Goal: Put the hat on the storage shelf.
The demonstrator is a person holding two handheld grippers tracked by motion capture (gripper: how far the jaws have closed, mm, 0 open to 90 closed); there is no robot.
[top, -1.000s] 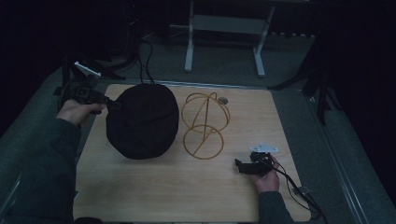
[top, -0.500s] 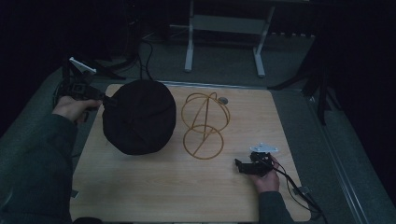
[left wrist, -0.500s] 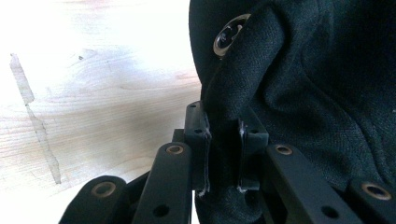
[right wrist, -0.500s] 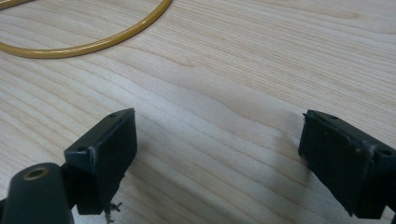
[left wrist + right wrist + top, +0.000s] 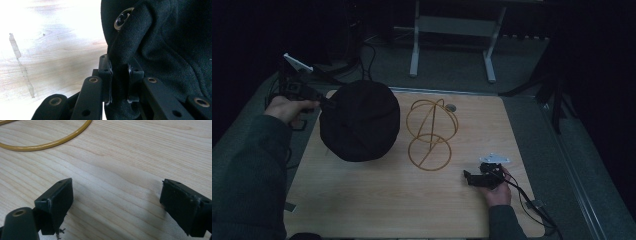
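Observation:
A black fabric hat (image 5: 360, 120) hangs lifted over the left part of the wooden table (image 5: 377, 200). My left gripper (image 5: 328, 101) is shut on a fold of its edge. In the left gripper view the black cloth (image 5: 160, 50) is pinched between the two jaws of my left gripper (image 5: 119, 85), with a metal eyelet (image 5: 122, 18) just above. A yellow wire hat stand (image 5: 431, 133) stands at the table's middle, right of the hat. My right gripper (image 5: 469, 177) rests open on the table at the front right. Its open jaws of the right gripper (image 5: 117, 202) span bare wood, with the stand's base ring (image 5: 47, 142) beyond.
A small round metal piece (image 5: 451, 107) lies on the table behind the stand. A white desk frame (image 5: 452, 30) stands on the floor beyond the table. Cables trail from the right gripper (image 5: 532, 207) over the front right corner.
My left gripper has pulled back to the left and upward, lifting the hat's edge with it. The right gripper has stayed put.

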